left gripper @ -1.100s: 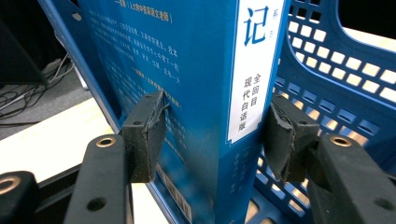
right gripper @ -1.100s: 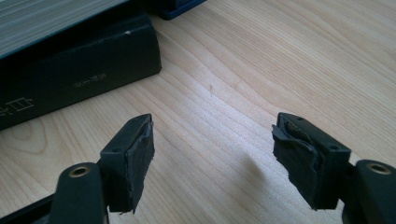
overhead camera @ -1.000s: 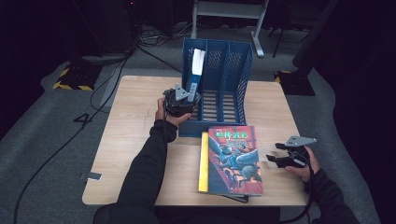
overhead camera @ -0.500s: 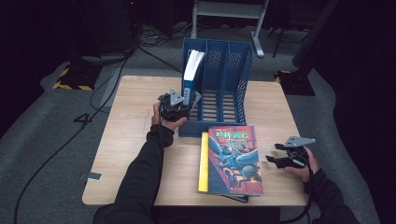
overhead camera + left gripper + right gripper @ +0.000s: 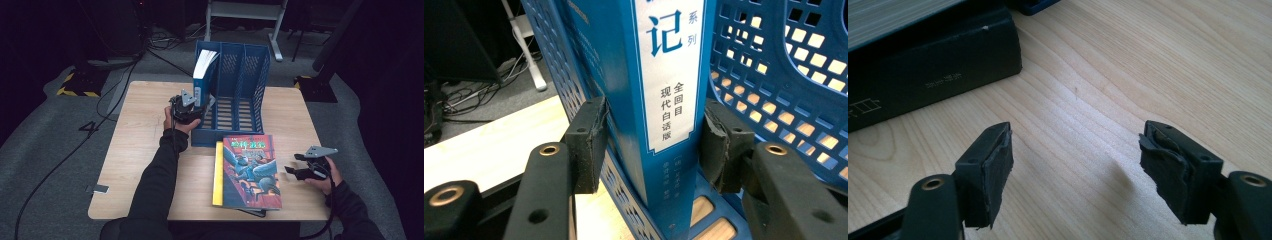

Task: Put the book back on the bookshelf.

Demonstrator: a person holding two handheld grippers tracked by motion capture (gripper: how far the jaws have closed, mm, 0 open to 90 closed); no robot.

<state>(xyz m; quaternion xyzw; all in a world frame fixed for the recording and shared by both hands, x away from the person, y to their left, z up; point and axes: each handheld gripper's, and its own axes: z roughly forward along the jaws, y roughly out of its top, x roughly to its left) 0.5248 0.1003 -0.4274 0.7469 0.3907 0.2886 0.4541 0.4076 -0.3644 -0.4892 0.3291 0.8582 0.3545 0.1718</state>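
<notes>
A blue book (image 5: 202, 75) with a white spine label (image 5: 664, 100) stands upright in the leftmost slot of a blue file rack (image 5: 250, 75). My left gripper (image 5: 199, 103) is at the rack's front, shut on the book's lower spine. Its jaws have just been closing, and both pads (image 5: 589, 145) press the book's sides. My right gripper (image 5: 296, 171) rests at the table's right front, to the right of an illustrated book (image 5: 250, 170). In the right gripper view it (image 5: 1075, 170) is open over bare wood with nothing between its pads.
The illustrated book has a yellow spine (image 5: 217, 172) and lies flat on a dark book (image 5: 923, 75) near the front edge. The rack's middle and right slots (image 5: 245, 107) hold nothing. Bare wooden table (image 5: 135, 150) spreads to the left. Cables lie on the floor behind.
The blue book has gone from leaning to upright in the rack's left slot, with the left hand shifting slightly left. The right gripper has not moved.
</notes>
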